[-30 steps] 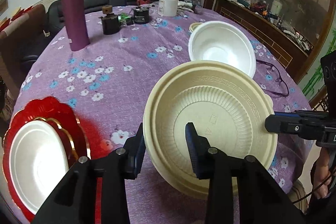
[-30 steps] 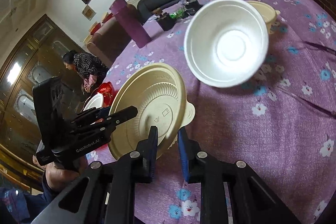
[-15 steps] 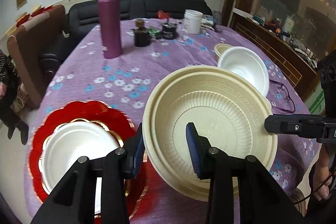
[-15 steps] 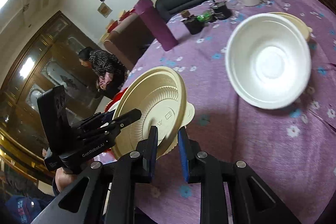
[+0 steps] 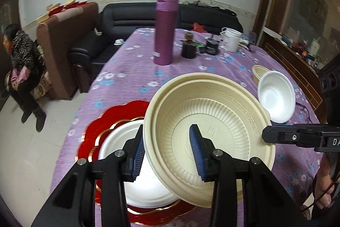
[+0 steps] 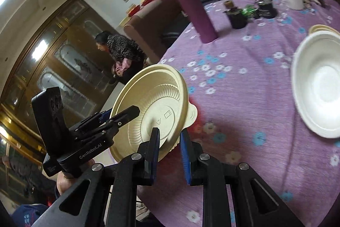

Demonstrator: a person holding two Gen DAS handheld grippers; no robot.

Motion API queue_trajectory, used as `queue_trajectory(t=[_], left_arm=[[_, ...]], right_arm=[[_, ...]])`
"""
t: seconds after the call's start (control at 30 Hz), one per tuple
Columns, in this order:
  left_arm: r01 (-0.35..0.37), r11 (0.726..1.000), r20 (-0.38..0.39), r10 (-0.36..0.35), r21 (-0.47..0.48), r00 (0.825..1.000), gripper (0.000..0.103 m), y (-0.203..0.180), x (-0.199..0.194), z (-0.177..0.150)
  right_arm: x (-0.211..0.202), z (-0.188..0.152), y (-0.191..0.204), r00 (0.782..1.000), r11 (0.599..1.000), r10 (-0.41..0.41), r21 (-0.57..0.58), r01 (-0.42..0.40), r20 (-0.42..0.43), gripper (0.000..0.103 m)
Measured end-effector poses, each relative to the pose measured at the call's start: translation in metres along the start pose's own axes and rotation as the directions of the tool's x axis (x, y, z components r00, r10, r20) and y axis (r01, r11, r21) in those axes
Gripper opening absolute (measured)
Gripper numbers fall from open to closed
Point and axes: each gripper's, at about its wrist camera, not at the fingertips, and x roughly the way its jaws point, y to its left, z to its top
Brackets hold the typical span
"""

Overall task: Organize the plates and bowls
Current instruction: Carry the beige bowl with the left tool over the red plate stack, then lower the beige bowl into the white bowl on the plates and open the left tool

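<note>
A: Where was the cream plate [image 5: 212,120]?
B: Tilted above the white plate [image 5: 127,142]; both grippers, left [image 5: 167,154] and right [image 6: 167,148], had jaws clamped on its rim.
A: Best level it, then lower squarely.

Ribbed matt cream plastic plate [image 5: 212,118], glossy red plate [image 5: 119,116], floral purple cloth tablecloth [image 5: 131,76], smooth purple flask [image 5: 164,30]

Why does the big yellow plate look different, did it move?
Yes. The yellow plate, held in both tongs, moved left, now overlapping the red plate.
</note>
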Motion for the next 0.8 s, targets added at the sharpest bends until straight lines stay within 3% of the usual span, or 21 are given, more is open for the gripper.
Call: queue_trajectory(t=[0.43,0.8], left_arm=[[-0.062,0.994,-0.027,0.059,-0.089,0.998,0.039,0.048,0.000,-0.018],[-0.066,0.989,-0.066,0.058,-0.129,0.996,0.039,0.065,0.015,-0.029]], right_arm=[[0.061,0.008,0.021,0.994,0.999,0.046,0.005,-0.045,-0.100,0.022],[0.096,0.009,0.019,0.987,0.999,0.036,0.022,-0.032,-0.159,0.023]])
